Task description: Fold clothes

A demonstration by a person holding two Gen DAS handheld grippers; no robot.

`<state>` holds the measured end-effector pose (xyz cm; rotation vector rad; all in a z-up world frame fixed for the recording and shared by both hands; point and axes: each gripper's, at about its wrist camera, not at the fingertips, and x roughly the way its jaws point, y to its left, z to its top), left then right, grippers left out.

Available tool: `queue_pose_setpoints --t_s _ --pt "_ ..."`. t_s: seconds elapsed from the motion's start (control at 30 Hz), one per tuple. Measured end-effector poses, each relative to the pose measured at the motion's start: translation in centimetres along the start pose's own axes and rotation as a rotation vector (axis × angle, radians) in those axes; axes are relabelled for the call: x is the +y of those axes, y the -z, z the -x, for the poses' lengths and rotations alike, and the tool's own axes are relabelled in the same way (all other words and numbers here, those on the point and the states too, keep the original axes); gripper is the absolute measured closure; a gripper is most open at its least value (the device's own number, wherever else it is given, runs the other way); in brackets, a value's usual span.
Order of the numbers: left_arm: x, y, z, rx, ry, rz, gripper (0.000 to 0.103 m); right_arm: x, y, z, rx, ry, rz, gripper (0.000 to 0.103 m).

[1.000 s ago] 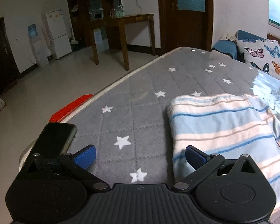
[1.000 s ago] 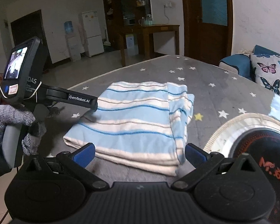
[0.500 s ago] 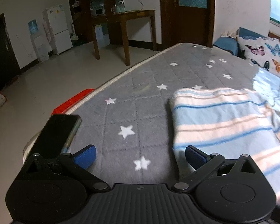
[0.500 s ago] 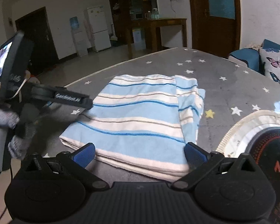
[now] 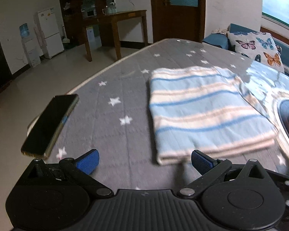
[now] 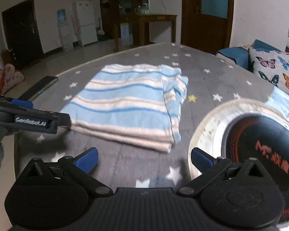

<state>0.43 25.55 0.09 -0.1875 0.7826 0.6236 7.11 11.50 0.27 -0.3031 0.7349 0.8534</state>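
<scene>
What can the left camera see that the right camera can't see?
Only the left wrist view shows the left gripper head-on, jaws open and empty. Only the right wrist view shows the right gripper, also open and empty, the patterned object on the floor and the left gripper's side. Both show the folded striped cloth on the grey starry cover, the dark phone, the round mat and the butterfly pillow.
</scene>
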Motion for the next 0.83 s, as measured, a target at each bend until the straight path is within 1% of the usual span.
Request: queue_pose_setpoints --t_s 0.17,0.5,0.83 --pt "-0.7 1.5 1.1 0.013 0.015 0.007 0.0 0.5 1.0 0.4 0.03 0.017 0.002 0.0" --pt "-1.7 3.3 2.4 0.022 0.022 0.002 0.0 0.9 2.6 1.4 0.04 0.016 -0.013 0.0" --pt "-2.5 4.0 3.4 0.016 0.029 -0.01 0.0 1.0 3.7 2.2 0.042 0.008 -0.03 0.0"
